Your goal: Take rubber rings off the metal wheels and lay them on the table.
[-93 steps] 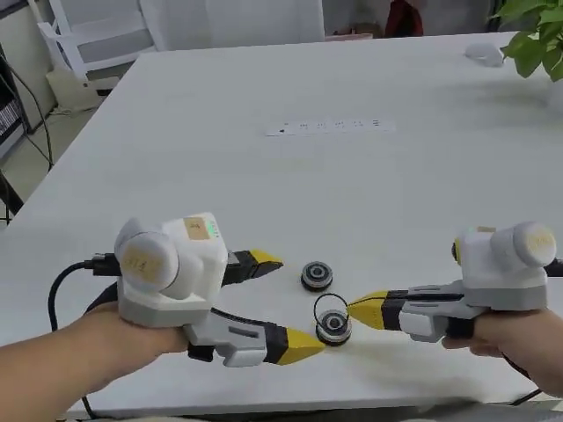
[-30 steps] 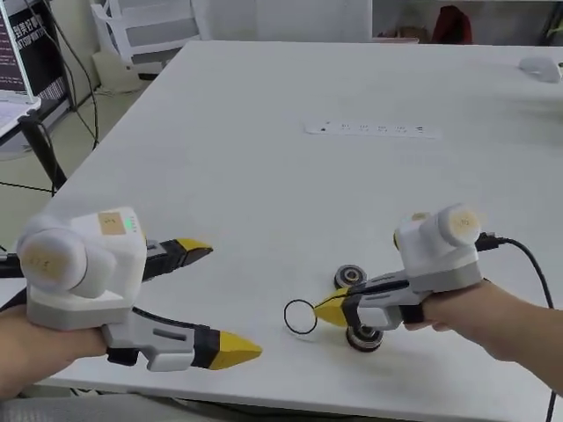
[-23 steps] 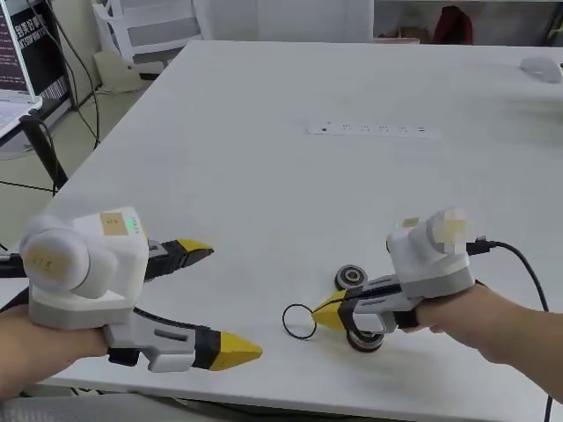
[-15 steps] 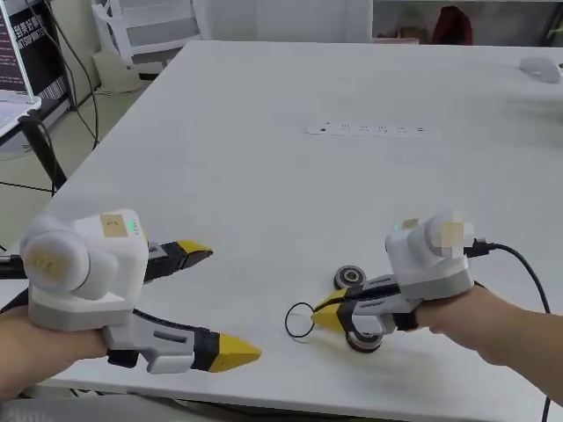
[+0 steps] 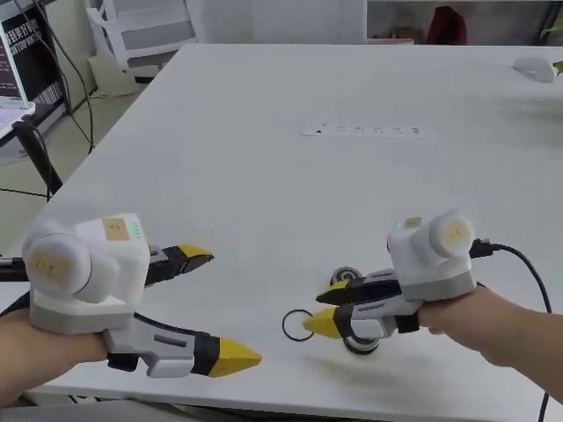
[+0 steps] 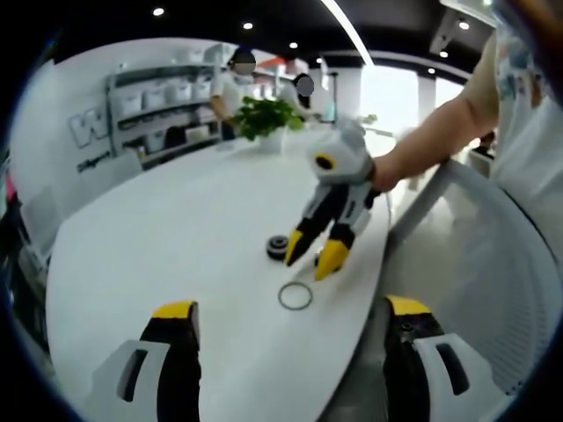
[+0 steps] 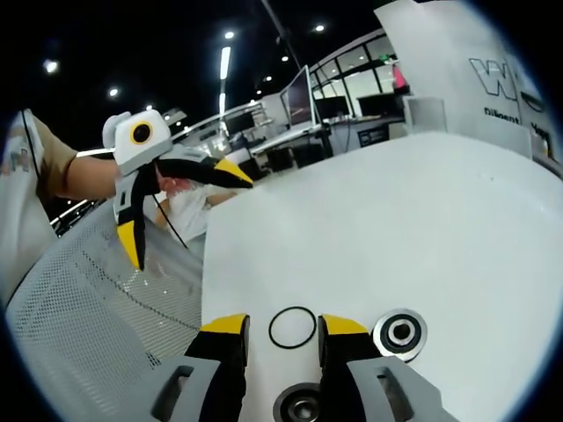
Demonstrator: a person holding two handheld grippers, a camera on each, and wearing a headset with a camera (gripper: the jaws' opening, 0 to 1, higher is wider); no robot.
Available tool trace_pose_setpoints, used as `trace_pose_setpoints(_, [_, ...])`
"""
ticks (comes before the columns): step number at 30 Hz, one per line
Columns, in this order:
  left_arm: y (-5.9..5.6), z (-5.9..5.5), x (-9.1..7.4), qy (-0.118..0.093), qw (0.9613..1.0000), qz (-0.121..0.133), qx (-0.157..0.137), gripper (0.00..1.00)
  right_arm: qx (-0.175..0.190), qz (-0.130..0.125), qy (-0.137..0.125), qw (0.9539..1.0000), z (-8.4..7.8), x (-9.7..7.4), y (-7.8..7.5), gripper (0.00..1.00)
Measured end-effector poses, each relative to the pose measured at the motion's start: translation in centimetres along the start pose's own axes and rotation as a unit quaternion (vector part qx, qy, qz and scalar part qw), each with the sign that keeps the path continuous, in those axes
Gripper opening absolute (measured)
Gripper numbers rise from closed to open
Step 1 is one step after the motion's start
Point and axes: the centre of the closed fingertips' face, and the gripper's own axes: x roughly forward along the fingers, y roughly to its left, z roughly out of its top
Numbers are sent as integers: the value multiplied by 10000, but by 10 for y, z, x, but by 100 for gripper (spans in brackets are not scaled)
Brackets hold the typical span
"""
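**Head view with both gripper views: position of the freed ring.** The rubber ring [image 5: 297,325] lies flat on the table [image 5: 264,193], off any wheel and touching nothing else. We see it just ahead of the right gripper [image 5: 318,308], whose fingers are parted a little and hold nothing. In the right gripper view the ring sits on the line between the two yellow tips, just beyond them. Being round, it offers no long axis to line up with.

Two wheels stay close to this same gripper. The far wheel [image 7: 400,333] stands just to the right of its fingers, apart from the ring. The near wheel [image 7: 303,406] lies low between the finger bases, under the gripper. We cannot tell whether either wheel carries a ring.

The left gripper [image 5: 215,306] hangs well apart to the left, by the near table edge, its fingers spread wide and empty. In its own view the ring lies straight ahead, with the right gripper beyond it.

We judge this ring laid down, so the next move concerns a wheel. The right hand is much the nearer, but both wheels sit behind its tips, so it would have to draw back or turn. The left would have to reach past the ring.
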Motion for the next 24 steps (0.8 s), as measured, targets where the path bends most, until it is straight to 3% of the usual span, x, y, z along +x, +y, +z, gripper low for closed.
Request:
trace_pose_setpoints(5, [0,2,2,31,10000,-28,50,87,-5,-22,-200,9998,10,-4,1,36])
trace_pose_setpoints(14, [-2,7,7,31,9999,-82,100,87,-13,-114,-471,9988,21,-23,-2,38])
trace_pose_setpoints(24, [-3,13,17,29,9997,-172,174,86,-54,-282,-592,9978,19,-44,-7,39])
